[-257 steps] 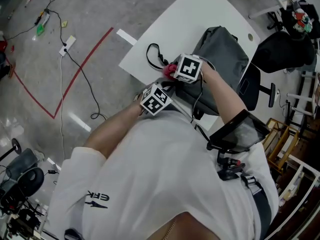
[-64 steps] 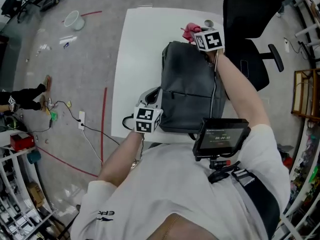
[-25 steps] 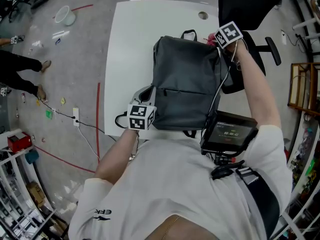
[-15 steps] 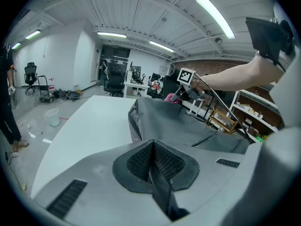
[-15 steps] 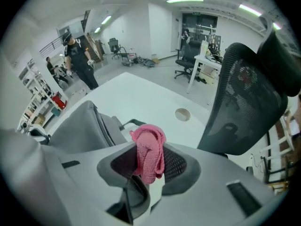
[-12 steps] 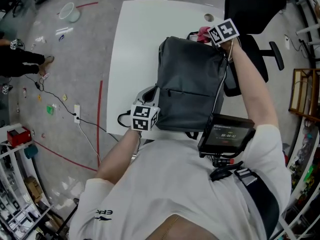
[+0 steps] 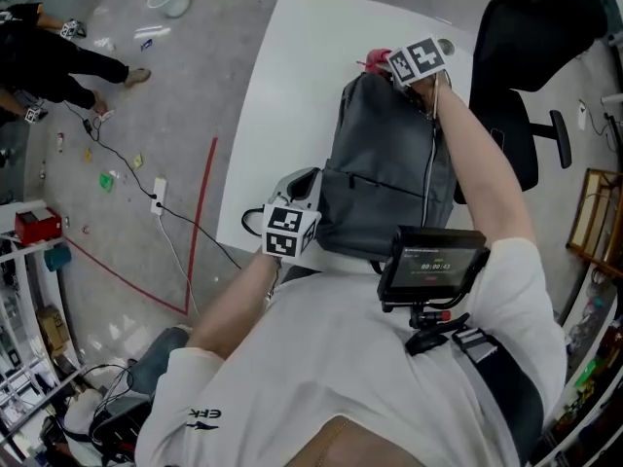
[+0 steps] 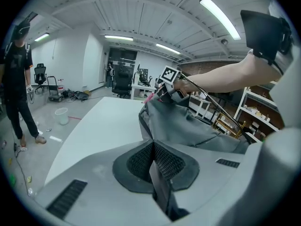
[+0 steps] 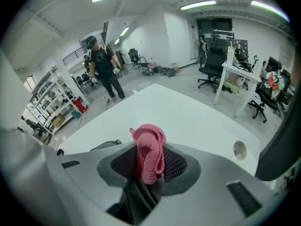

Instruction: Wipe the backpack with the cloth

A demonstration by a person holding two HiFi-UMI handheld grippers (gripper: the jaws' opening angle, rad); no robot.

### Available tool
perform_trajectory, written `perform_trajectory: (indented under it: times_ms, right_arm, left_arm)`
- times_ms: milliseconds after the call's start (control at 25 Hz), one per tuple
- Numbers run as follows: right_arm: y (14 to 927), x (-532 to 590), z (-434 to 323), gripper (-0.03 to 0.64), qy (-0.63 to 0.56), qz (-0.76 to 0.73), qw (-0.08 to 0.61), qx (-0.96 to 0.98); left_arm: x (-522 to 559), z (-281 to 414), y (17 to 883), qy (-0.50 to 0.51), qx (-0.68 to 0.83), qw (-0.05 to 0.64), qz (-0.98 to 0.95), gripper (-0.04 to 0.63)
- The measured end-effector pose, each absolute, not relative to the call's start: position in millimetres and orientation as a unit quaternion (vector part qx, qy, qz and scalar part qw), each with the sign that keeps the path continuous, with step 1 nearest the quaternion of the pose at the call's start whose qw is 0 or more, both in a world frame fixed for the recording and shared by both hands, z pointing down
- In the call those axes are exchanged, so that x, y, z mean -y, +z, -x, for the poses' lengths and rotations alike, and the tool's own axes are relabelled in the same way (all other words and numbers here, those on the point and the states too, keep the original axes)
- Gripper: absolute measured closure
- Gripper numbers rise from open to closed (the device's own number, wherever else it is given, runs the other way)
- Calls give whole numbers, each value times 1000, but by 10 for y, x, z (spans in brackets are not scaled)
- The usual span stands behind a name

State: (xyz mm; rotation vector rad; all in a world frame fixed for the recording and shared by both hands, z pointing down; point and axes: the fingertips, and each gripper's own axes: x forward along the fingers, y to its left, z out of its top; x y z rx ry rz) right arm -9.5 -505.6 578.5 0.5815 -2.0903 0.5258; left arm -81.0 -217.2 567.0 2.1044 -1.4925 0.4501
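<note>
Right tool (image 9: 150,168) clamped on pink cloth (image 9: 148,147); left tool (image 8: 154,166) pinching partly hidden backpack strap (image 8: 162,194)

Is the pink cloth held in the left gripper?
No, the pink cloth is pinched in the right gripper, while the left gripper is shut on a dark strap.
</note>
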Motion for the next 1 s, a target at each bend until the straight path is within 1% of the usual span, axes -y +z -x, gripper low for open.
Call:
perform_trajectory:
  times_ms: [160,400,640,1000]
  right_arm:
    - [5991,4972,211,488,228,-215,462,830]
    - [5989,4944,-41,489,234,-214,486,814]
    - [5976,4927,-668,488,232,-239,519,787]
    - [6050,4923,-1453,488,270,-291,525,753]
  left_arm:
    - [2163,966,5747,166,553,262,-774,592]
    - [2174,886,5771,173,539,262,-781,592]
    - [2150,709,5785,178,526,261,-790,592]
    - [2197,789,5900,186,517,266,-792,592]
